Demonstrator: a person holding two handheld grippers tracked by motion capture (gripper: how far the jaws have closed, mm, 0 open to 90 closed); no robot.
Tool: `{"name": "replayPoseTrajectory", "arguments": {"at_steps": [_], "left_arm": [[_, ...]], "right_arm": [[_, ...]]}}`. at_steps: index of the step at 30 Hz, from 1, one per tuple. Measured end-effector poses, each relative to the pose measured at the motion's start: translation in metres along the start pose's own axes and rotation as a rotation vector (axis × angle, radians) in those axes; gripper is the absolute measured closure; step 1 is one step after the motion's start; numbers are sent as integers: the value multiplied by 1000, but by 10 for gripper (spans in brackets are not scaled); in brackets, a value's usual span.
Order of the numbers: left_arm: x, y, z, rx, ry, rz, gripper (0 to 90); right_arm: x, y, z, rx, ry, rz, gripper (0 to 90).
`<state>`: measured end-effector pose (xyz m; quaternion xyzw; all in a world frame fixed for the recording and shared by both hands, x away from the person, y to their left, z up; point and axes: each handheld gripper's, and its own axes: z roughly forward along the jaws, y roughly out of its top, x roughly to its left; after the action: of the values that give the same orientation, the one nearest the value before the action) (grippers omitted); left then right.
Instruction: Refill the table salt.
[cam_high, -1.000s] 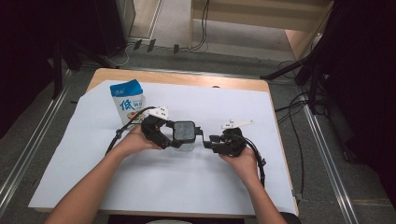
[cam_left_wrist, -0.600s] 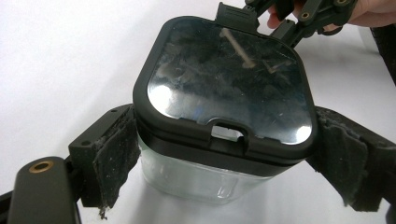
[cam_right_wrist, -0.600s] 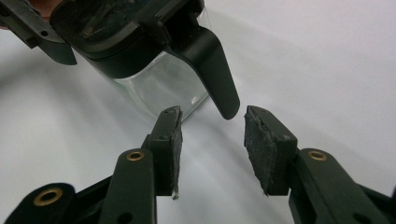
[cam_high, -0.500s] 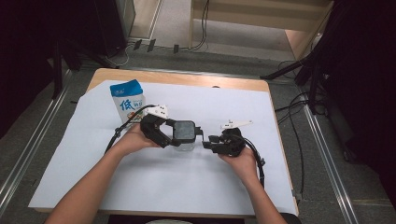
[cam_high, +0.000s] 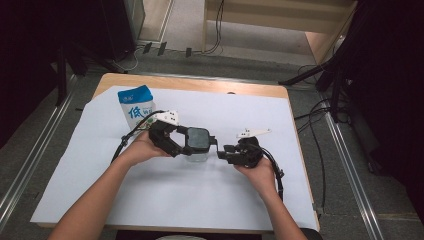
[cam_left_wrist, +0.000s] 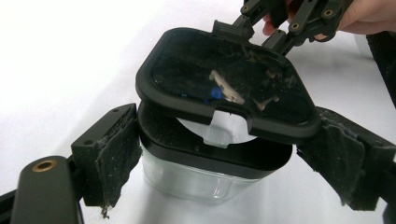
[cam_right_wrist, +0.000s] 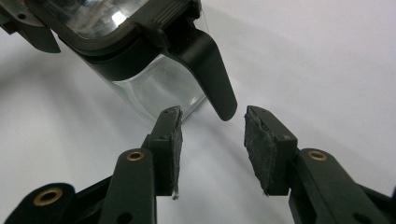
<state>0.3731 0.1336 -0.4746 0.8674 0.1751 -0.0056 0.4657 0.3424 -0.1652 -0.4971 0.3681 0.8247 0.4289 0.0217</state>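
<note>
Clear glass container (cam_high: 196, 156) w/ black collar sits mid-frame in the high view, on white sheet (cam_high: 165, 200) covering the tabletop (cam_high: 200, 86). Its black lid (cam_high: 198, 139) is hinged up, tilted over the mouth.

Left claw (cam_high: 192, 147), centre-left of the high view, clamps the container. In the left gripper view (cam_left_wrist: 219, 158) both pads (cam_left_wrist: 114, 154) press the black collar from either side; glass body (cam_left_wrist: 205, 179) shows below, lid (cam_left_wrist: 224, 86) raised above w/ crumbs and a blue speck on its underside. So left claw is closed on the container at fairly wide spread.

Right claw (cam_high: 222, 150) comes in from centre-right of the high view, tips just beside the lid's right edge. In the right gripper view (cam_right_wrist: 212, 135) jaws are part open w/ a gap between pads (cam_right_wrist: 261, 144); the lid's black tab (cam_right_wrist: 210, 70) hangs down from upper centre, its tip just above the gap. Pads don't press it; nothing gripped. Container glass (cam_right_wrist: 159, 88) at upper left of that frame, tilted in view. Right claw also seen at top right of the left gripper view (cam_left_wrist: 247, 23), tips at the lid's far edge; contact there hard to tell.

Blue-and-white pouch (cam_high: 136, 106) stands upper left on the sheet, behind left hand (cam_high: 142, 150), apart from the container. Right hand (cam_high: 257, 167) lower right of centre.
</note>
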Motion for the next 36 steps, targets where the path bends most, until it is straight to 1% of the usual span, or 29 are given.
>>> {"name": "replayPoseTrajectory", "arguments": {"at_steps": [1, 2, 3, 5, 6, 12, 13, 14, 15, 16, 17, 19, 21, 23, 27, 29, 30, 31, 33, 36], "left_arm": [[0, 1, -1, 5, 2, 9, 146], [-1, 2, -2, 3, 9, 5, 148], [-2, 3, -3, 11, 10, 8, 150], [-3, 5, -5, 6, 14, 6, 151], [-2, 5, -6, 5, 6, 5, 151], [-4, 7, -13, -3, 4, 9, 175], [-4, 8, -15, -2, -1, 16, 182], [-5, 9, -17, -10, -12, 17, 192], [-6, 10, -18, -16, -18, 21, 230], [-7, 11, -19, -18, -21, 23, 232], [-8, 12, -19, -12, -12, 29, 233], [-9, 13, -18, -4, -16, 31, 260], [-10, 13, -19, -3, -21, 39, 315], [-11, 14, -19, -6, -29, 39, 350], [-12, 15, -22, -13, -54, 54, 448], [-14, 16, -23, -18, -61, 54, 491], [-14, 16, -23, -19, -71, 57, 514], [-15, 16, -23, -18, -69, 59, 534], [-15, 17, -23, -20, -66, 65, 556], [-16, 18, -24, -19, -69, 60, 565]], "right_arm": [[0, 0, 0, 0, -1, 0, 580], [0, 0, 0, -1, 0, -2, 580], [0, 0, 0, 0, 0, -1, 580], [0, 0, 0, 0, -1, -3, 580], [0, 0, 0, -1, 1, -4, 580], [0, 0, 0, -1, -1, -3, 580], [0, 0, 0, -3, 0, -6, 579], [0, 0, 0, -3, 1, -5, 580], [-1, 0, 0, -5, 1, -6, 579], [-1, 0, 0, -6, -2, -5, 580], [-1, 0, 0, -8, -2, -4, 579], [-1, 0, -1, -11, -2, -5, 580], [0, 1, -1, -15, -2, -6, 580], [0, 1, -2, -15, -1, -7, 581], [-1, 1, -3, -21, -6, -7, 584], [-1, 1, -3, -23, -6, -9, 585], [-1, 1, -3, -24, -6, -10, 585], [-1, 1, -3, -24, -6, -9, 585], [-1, 1, -3, -23, -7, -9, 585], [-1, 1, -3, -23, -7, -9, 585]]}}
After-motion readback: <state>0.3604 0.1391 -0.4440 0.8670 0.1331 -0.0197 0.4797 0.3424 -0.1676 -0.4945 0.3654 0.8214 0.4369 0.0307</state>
